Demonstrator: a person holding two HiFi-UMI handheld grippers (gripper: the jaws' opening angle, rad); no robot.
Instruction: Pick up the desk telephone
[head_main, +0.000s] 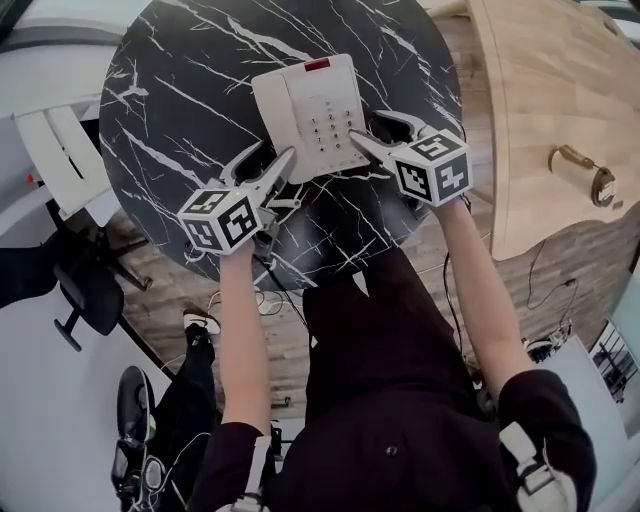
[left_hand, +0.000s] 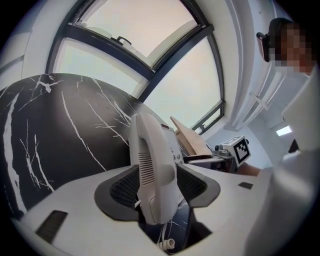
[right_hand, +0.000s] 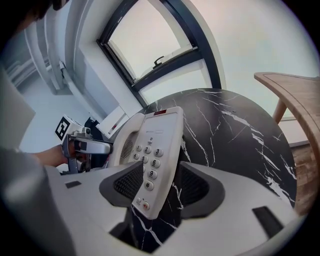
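A white desk telephone (head_main: 315, 110) with a keypad and its handset on the left side lies on the round black marble table (head_main: 170, 110). My left gripper (head_main: 265, 165) is at the phone's near left corner. In the left gripper view the handset end (left_hand: 152, 165) lies between the dark pads (left_hand: 122, 190), close to both, and the left gripper (left_hand: 157, 185) is open. My right gripper (head_main: 385, 135) is at the phone's near right edge. In the right gripper view the keypad edge of the telephone (right_hand: 155, 150) sits between the jaws of the right gripper (right_hand: 157, 185), which is open, with a gap on the right.
A light wooden tabletop (head_main: 540, 110) stands close at the right of the marble table. A white chair (head_main: 50, 150) is at the left. The phone's cord end (left_hand: 167, 243) hangs near the table's front edge. Windows rise behind the table.
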